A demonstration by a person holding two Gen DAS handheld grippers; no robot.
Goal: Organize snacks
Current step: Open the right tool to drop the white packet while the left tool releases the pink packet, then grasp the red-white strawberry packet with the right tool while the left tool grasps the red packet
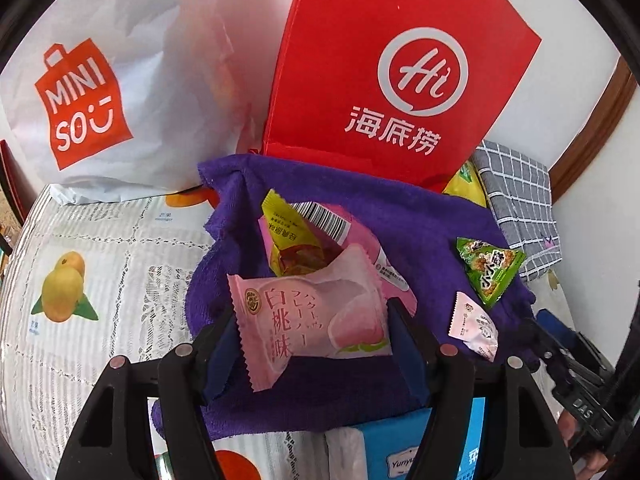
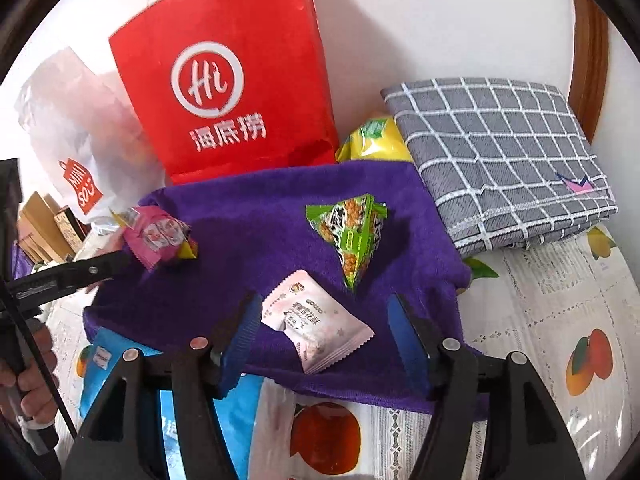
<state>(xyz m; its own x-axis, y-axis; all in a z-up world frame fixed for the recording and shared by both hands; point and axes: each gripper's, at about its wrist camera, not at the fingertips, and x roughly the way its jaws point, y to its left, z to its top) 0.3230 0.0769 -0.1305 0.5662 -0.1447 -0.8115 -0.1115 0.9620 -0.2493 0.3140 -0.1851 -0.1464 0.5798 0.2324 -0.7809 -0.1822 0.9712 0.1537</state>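
Observation:
A purple towel [image 1: 400,216] [image 2: 248,208] lies on the table with snacks on it. My left gripper [image 1: 312,316] is shut on a pink peach packet [image 1: 312,320]; both pads touch its edges. Behind it lie a yellow packet [image 1: 284,228] and a pink barcoded packet [image 1: 360,232]. My right gripper [image 2: 324,304] is open around a small white-pink packet [image 2: 316,320] [image 1: 474,326] that lies flat on the towel, clear of both pads. A green triangular packet [image 2: 352,232] [image 1: 490,266] lies further back. In the right wrist view the left gripper [image 2: 100,268] shows at the left edge.
A red paper bag [image 1: 400,60] [image 2: 224,80] and a white MINISO bag [image 1: 120,80] stand behind the towel. A folded grey checked cloth [image 2: 500,152] and a yellow pack [image 2: 372,140] sit at the right. A blue pack [image 2: 240,412] lies at the front. A fruit-print tablecloth [image 1: 80,280] covers the table.

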